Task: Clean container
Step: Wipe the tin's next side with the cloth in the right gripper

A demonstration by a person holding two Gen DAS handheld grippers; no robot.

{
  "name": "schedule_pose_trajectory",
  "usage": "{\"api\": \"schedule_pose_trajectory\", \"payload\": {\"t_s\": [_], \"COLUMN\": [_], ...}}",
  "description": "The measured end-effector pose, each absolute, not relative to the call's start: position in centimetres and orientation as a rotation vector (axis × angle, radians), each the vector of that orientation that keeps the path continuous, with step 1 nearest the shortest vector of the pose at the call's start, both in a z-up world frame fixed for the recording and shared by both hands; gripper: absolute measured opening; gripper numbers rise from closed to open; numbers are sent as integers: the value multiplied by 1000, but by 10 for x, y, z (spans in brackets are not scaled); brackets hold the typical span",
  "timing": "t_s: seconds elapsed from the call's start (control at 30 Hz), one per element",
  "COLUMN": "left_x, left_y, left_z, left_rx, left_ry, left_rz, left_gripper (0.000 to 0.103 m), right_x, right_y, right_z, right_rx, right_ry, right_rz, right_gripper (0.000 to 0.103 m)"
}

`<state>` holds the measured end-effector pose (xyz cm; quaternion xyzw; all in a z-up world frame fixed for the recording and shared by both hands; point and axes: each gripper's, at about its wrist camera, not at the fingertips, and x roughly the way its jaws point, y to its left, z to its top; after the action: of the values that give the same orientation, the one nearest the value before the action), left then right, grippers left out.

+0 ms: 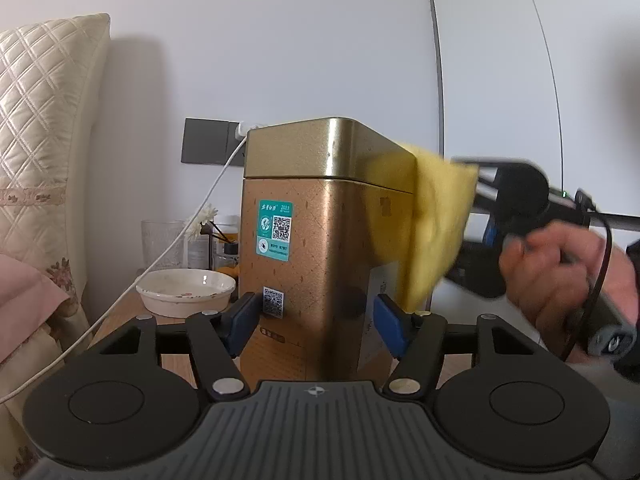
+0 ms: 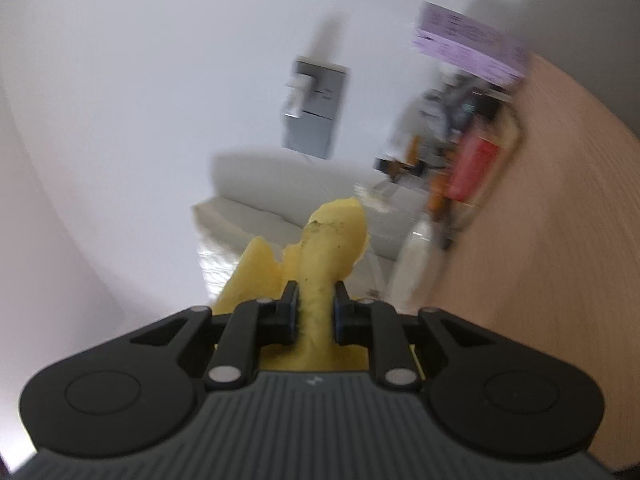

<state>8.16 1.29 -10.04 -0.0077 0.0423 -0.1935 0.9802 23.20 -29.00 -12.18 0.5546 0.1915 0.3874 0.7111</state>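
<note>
Clamped between the blue pads of the left gripper [image 1: 316, 322], a tall gold tin container [image 1: 320, 240] is standing upright on the wooden bedside table [image 1: 120, 320], the jaws pressing its lower walls from both sides. Just beyond and to the right of that gripper, a yellow cloth [image 1: 432, 220] is lying against the tin's right face and lid edge, blurred in the left wrist view. Behind the cloth, the right gripper [image 2: 314, 312] is pinching the yellow cloth tightly between its nearly closed fingers, with the person's right hand [image 1: 560, 276] wrapped around its handle. To the left of the tin, a white shallow dish [image 1: 186, 290] is sitting on the table, with a clear glass [image 1: 162, 244] and a white flower [image 1: 202, 220] farther back. A white charging cable [image 1: 168, 252] is running up to a grey wall socket [image 1: 212, 142] behind.
</note>
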Motion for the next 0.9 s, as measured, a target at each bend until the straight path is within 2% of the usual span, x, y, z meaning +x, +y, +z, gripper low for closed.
{"api": "schedule_pose_trajectory", "payload": {"t_s": [0.33,0.53,0.7,0.9], "left_x": [83,86,87,89], "left_y": [18,21,21,23], "left_z": [-99,-98,-97,-97], "left_rx": [-20,-19,14,11], "left_ry": [91,99,102,103], "left_rz": [-414,-439,-458,-462], "left_gripper": [65,65,65,65], "right_x": [226,221,220,220], "right_y": [-291,-293,-294,-295], "right_z": [-140,-123,-145,-123], "right_rx": [1246,1246,1291,1244], "right_ry": [471,399,453,397], "right_rz": [806,856,788,851], "right_gripper": [19,19,19,19]}}
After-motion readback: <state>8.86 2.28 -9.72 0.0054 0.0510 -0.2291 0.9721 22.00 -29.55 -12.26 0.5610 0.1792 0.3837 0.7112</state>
